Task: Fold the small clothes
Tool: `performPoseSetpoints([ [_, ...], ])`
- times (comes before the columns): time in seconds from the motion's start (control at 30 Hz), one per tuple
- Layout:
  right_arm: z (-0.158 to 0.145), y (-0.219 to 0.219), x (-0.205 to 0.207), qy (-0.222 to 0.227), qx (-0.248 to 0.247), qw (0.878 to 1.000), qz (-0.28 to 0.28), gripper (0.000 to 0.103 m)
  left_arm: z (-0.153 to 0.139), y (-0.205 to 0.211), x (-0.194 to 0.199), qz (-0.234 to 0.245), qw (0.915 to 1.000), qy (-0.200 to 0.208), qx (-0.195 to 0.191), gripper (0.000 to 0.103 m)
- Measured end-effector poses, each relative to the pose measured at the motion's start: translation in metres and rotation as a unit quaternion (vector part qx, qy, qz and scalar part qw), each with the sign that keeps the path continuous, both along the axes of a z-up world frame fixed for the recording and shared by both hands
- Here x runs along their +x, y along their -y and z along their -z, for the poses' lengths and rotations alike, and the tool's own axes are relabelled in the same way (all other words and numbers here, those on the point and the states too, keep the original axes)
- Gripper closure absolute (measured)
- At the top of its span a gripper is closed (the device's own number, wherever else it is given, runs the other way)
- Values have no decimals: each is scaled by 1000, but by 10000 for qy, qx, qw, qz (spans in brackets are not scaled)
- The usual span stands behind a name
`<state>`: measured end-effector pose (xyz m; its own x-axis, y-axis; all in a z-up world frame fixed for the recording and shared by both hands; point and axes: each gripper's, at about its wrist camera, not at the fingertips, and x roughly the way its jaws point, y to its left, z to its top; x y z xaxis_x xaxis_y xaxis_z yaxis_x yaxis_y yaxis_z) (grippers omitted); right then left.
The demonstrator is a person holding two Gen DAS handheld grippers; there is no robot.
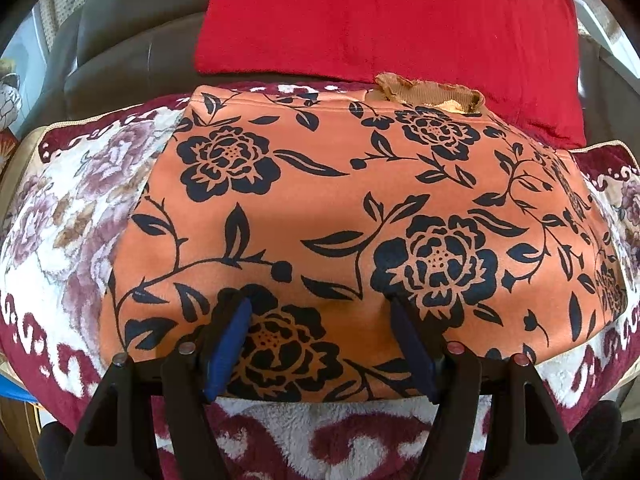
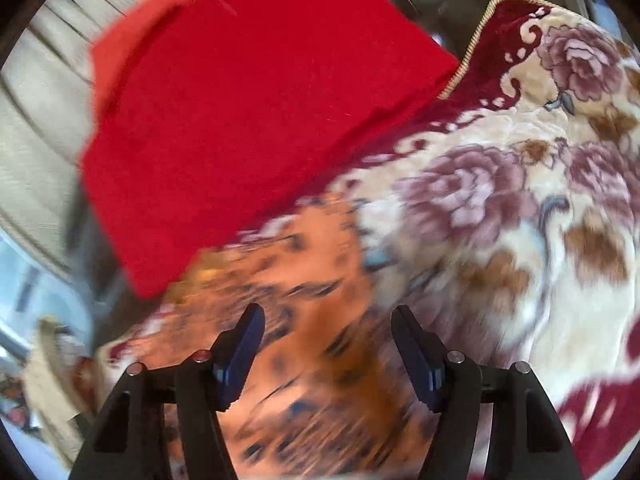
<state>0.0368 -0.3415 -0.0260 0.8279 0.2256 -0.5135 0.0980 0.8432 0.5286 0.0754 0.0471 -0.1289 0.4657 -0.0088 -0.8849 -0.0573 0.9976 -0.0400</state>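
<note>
Jaws of my left gripper (image 1: 320,300) stand apart, tips resting on the near part of the orange floral garment (image 1: 360,208), which lies flat on the plush blanket (image 1: 60,220). My right gripper (image 2: 328,316) is spread too, empty, its view blurred. I should pinch only the near hem, lift low, and carry it squarely toward the far waistband (image 1: 428,94), short of the red cloth (image 1: 380,20).

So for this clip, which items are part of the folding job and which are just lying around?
In the job:
- orange floral garment
- left tongs, open over it
- right tongs, open

Lying about:
- red cloth
- floral blanket underneath
- dark sofa behind
</note>
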Motion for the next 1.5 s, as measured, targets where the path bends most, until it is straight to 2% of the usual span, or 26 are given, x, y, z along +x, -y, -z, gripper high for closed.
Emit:
performPoseSetpoints([
  [0.07,7,-28,-25,222,246,9988,-370,33,-3,0,-3,-10,10000,18,-31,30],
  [0.13,21,-52,-40,169,569,9958,-691,33,-6,-1,-6,-29,10000,35,-53,30],
  [0.2,54,-63,-55,-76,1343,9872,-852,33,-10,-1,-10,-30,9999,58,-79,30],
  [0.27,81,-67,-54,-324,1754,9810,-765,33,-12,-1,-12,-8,10000,52,-62,30],
  [0.3,96,-59,-50,-413,2098,9753,-546,33,-14,-2,-14,-9,10000,75,-51,30],
  [0.33,98,-53,-48,-354,2245,9728,-448,33,-16,-2,-16,-20,9999,97,-40,30],
  [0.47,88,-26,-36,-87,2274,9738,39,33,-23,-6,-18,-123,9998,145,-81,30],
  [0.6,94,-6,-19,-222,2509,9669,418,33,-26,-4,-18,-108,9998,145,-27,30],
  [0.73,99,-3,-17,-237,2519,9664,454,33,-27,-1,-15,-79,9998,153,52,30],
  [1.1,102,-18,-48,-301,2424,9684,510,33,-18,2,1,-111,9999,51,99,30],
  [1.5,88,-14,-28,-265,2003,9773,634,37,-13,9,18,-83,9999,43,71,30],
])
